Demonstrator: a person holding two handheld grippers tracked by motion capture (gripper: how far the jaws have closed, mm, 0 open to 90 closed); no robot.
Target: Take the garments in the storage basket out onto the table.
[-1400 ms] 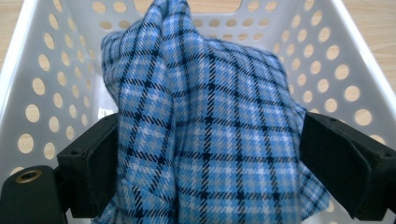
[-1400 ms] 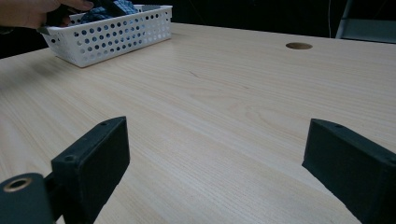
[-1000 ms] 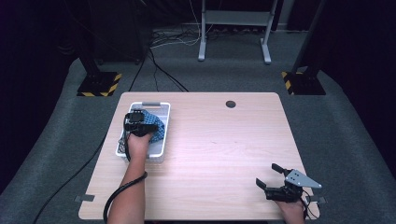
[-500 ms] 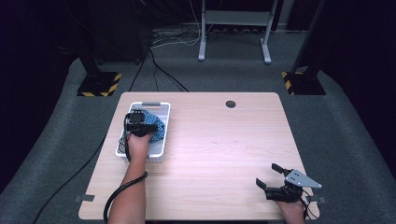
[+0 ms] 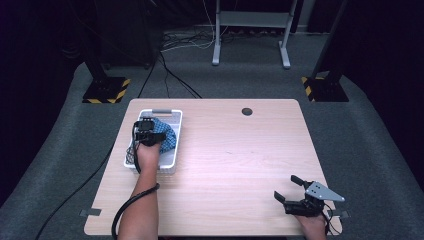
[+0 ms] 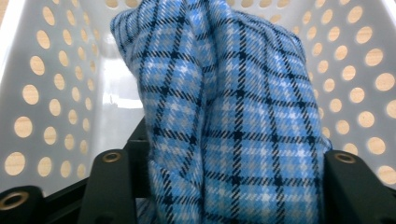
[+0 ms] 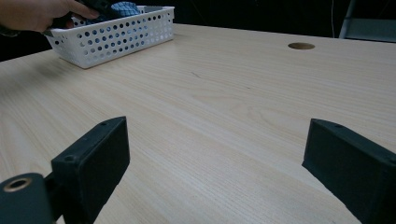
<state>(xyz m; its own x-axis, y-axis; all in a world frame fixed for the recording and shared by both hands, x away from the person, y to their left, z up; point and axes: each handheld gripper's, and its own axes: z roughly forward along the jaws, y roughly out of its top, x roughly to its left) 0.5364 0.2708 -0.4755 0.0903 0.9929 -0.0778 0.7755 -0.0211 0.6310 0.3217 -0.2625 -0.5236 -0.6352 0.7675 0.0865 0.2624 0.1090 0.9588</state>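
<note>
White basket (image 5: 172,150) walls hem blue cloth (image 6: 233,116) w/ left gripper (image 6: 219,186) closing.

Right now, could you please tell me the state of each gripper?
Left gripper: jaws have just been closing, now shut on the blue plaid cloth in the white basket.
Right gripper: open, holding nothing.

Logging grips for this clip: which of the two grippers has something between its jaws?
The left gripper, in the basket: its jaws have just closed on the blue plaid cloth. The right gripper is open.

Left tool (image 6: 224,186) just closing, jaws pinching blue plaid cloth (image 6: 233,116) inside white perforated basket (image 6: 56,93).
</note>
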